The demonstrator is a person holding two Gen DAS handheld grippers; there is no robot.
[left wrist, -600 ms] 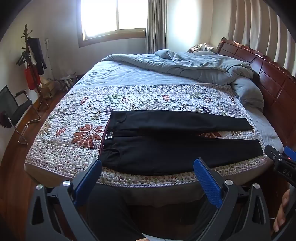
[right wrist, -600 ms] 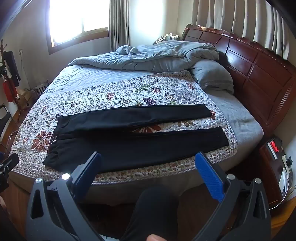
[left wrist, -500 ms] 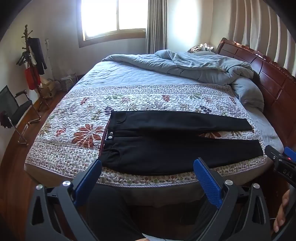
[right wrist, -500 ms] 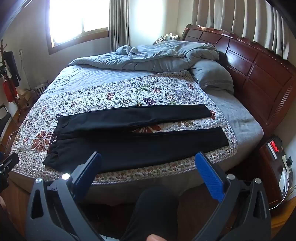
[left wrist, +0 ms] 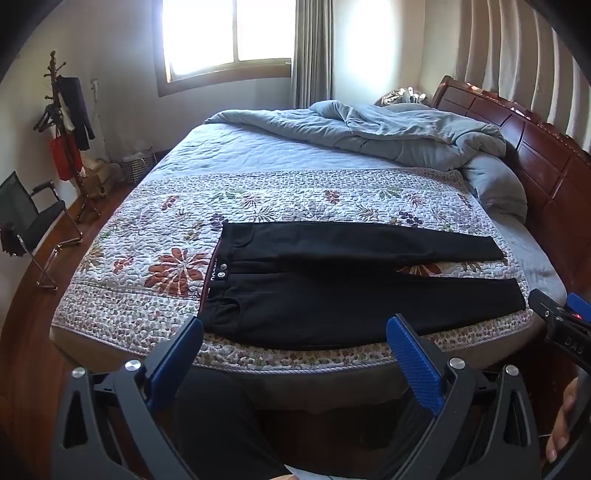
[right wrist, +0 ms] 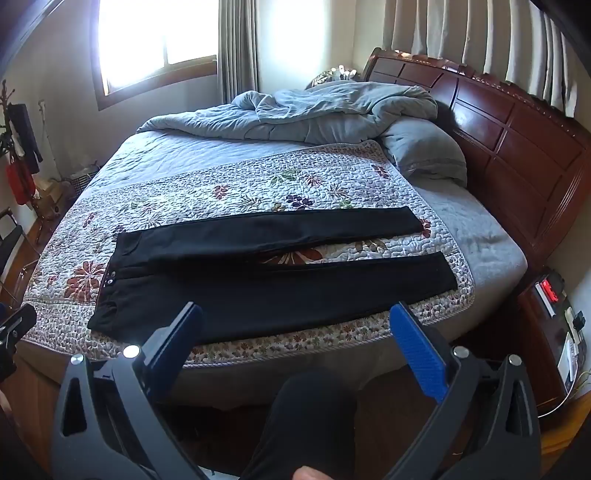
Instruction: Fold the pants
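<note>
Both tongs, my left tongs [left wrist: 295, 350] and right tongs [right wrist: 295, 339], gape wide, released, short of the bed [left wrist: 258, 155]. Black pants [left wrist: 332, 291] lie flat, legs spread, on the floral quilt [left wrist: 147, 251].

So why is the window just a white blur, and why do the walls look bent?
Left wrist view: the window is blown out by daylight and the fisheye lens curves the room's edges. Right wrist view: same glare at the window, and the headboard bows.
</note>
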